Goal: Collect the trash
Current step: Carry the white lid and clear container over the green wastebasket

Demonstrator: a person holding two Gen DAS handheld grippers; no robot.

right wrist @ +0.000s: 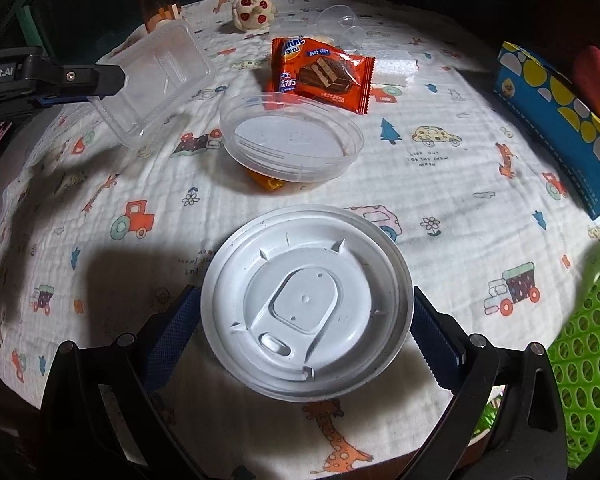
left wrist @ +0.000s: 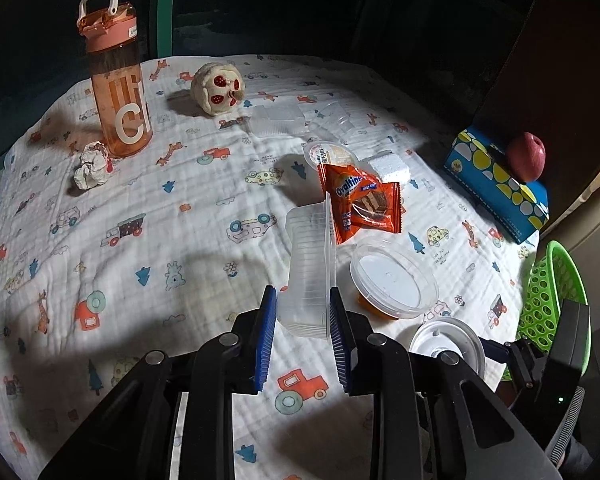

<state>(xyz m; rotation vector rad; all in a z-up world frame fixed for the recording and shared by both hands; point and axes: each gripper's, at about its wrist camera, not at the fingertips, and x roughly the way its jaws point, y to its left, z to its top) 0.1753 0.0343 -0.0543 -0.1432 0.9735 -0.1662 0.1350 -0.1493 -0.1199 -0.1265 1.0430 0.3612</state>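
Your left gripper point(left wrist: 303, 312) clamps its fingers on the clear plastic tray point(left wrist: 310, 268), held on edge above the tabletop point(left wrist: 160, 216). Your right gripper point(right wrist: 306, 312) pinches the white cup lid point(right wrist: 307, 304) flat between its fingers. The wrapper point(right wrist: 320, 74) reads "Ovaltine" in the left view; the right view cuts it to "ltine". Bottle point(left wrist: 118, 80) shows "C". Only the left view shows the crumpled paper point(left wrist: 92, 165); only the right shows "Robot.AI" on your left gripper. Green basket point(right wrist: 584, 360) sits at the right edge.

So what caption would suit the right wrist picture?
Right gripper clasping a white cup lid above the cartoon-print tablecloth, green basket alongside.
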